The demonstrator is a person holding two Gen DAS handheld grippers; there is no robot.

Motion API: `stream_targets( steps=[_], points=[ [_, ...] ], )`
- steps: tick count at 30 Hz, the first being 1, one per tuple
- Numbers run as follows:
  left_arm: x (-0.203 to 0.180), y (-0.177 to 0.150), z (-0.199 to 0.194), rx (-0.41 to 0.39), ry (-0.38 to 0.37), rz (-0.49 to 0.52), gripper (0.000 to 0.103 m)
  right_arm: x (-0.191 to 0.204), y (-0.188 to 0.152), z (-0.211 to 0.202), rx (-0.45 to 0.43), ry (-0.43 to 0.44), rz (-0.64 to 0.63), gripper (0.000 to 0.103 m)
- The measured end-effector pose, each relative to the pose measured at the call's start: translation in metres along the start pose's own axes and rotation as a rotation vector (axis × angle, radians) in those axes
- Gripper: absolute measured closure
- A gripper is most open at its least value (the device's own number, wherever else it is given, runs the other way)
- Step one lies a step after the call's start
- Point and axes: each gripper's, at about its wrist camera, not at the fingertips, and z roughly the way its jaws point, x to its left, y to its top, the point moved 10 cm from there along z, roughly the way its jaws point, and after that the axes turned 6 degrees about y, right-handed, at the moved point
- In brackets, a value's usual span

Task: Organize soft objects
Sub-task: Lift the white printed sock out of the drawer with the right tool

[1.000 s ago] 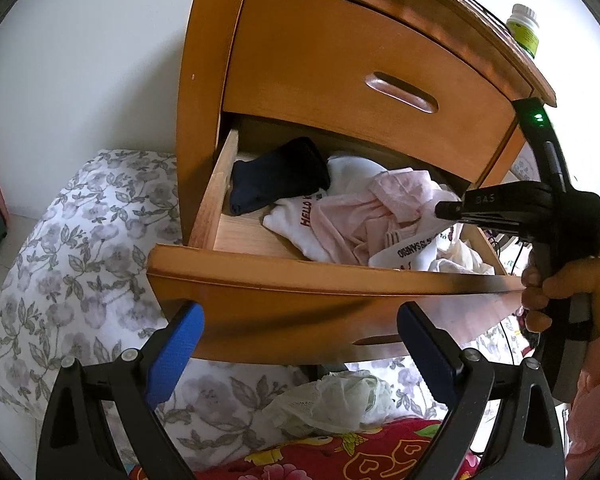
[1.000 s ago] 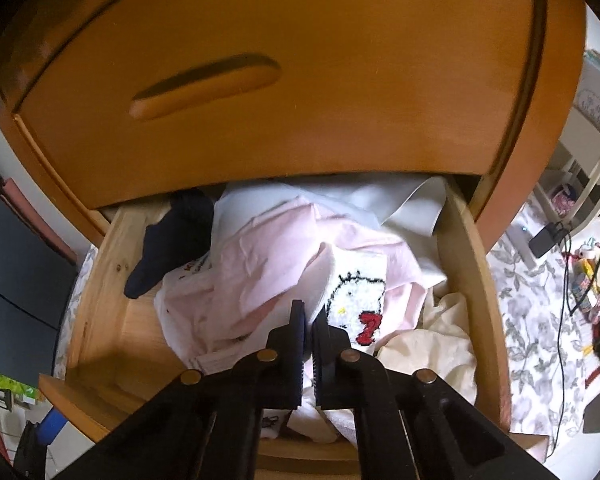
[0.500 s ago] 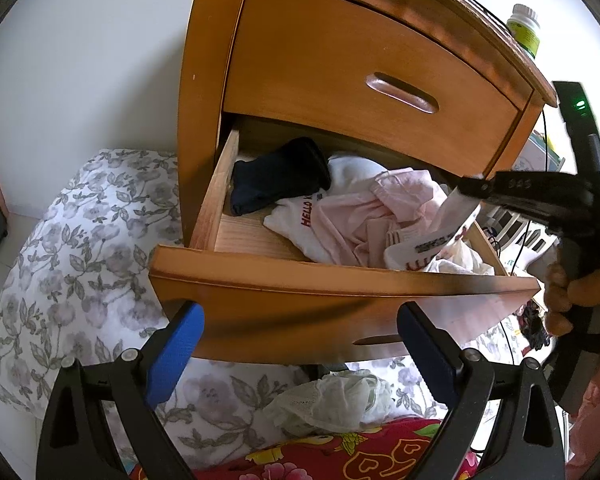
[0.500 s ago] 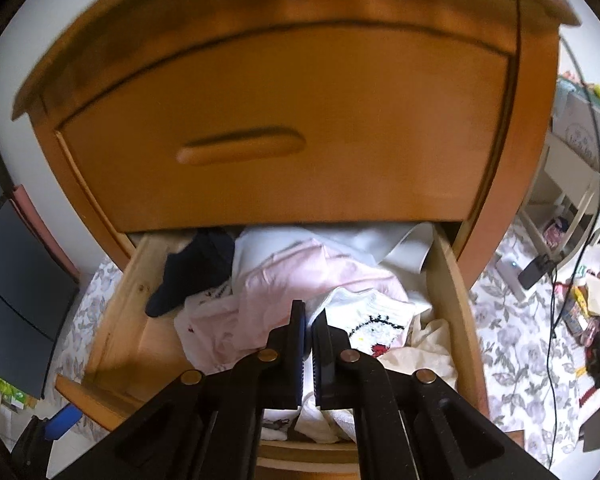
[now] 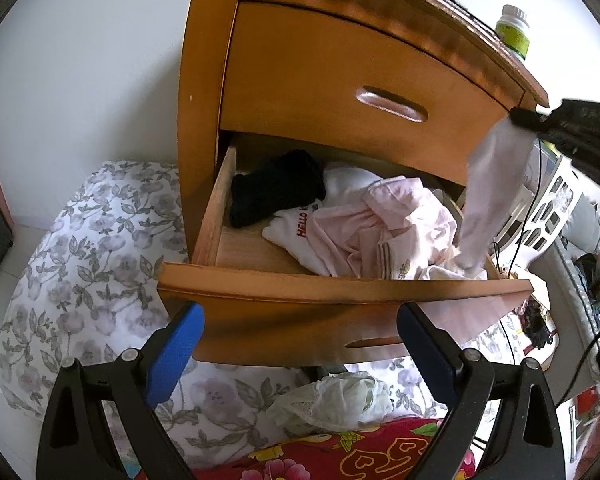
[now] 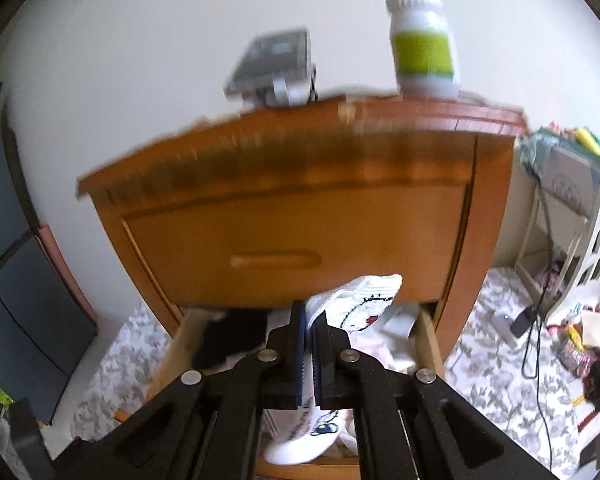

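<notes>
- My right gripper (image 6: 309, 320) has its jaws clamped on a white sock (image 5: 488, 196); cartoon print visible on it in the right wrist view.
- Sock hangs from the jaws above the right end of the open lower drawer (image 5: 340, 284), toe end touching the pile inside.
- My left gripper (image 5: 298, 336) has jaws wide open, nothing between them, hanging in front of the drawer front.
- In the drawer: black garment (image 5: 276, 188) at back left, white "HELLO" top (image 5: 300, 228) and pink garment (image 5: 396, 224) bunched centre to right.
- Upper drawer (image 5: 360, 92) closed.
- White bottle with green label (image 6: 422, 40) stands on the nightstand top (image 6: 380, 114).
- Pale mesh cloth (image 5: 336, 400) lies on the floral bedding (image 5: 80, 272) below the drawer.
</notes>
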Motion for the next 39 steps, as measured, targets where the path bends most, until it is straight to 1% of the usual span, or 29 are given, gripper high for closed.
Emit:
stream_targets(
  steps=[2, 6, 14, 20, 34, 39],
  points=[
    [-0.001, 0.002, -0.005, -0.009, 0.006, 0.003, 0.006, 0.002, 0.009, -0.016, -0.034, 0.005, -0.009, 0.1],
    [-0.004, 0.004, -0.014, -0.019, 0.014, 0.007, 0.006, 0.006, 0.016, -0.039, -0.071, 0.017, -0.025, 0.1],
    [-0.01, 0.004, -0.033, -0.029, 0.043, 0.025, 0.006, 0.002, 0.014, -0.077, -0.112, 0.039, -0.018, 0.1],
    [-0.013, 0.001, -0.047, -0.035, 0.062, 0.021, 0.006, -0.001, 0.008, -0.102, -0.125, 0.073, -0.016, 0.1],
    [-0.027, 0.005, -0.08, -0.083, 0.114, 0.029, 0.006, -0.006, -0.005, -0.151, -0.161, 0.156, -0.016, 0.1],
    [-0.034, 0.004, -0.092, -0.103, 0.12, 0.043, 0.006, -0.009, -0.015, -0.16, -0.147, 0.172, -0.011, 0.1]
  ],
)
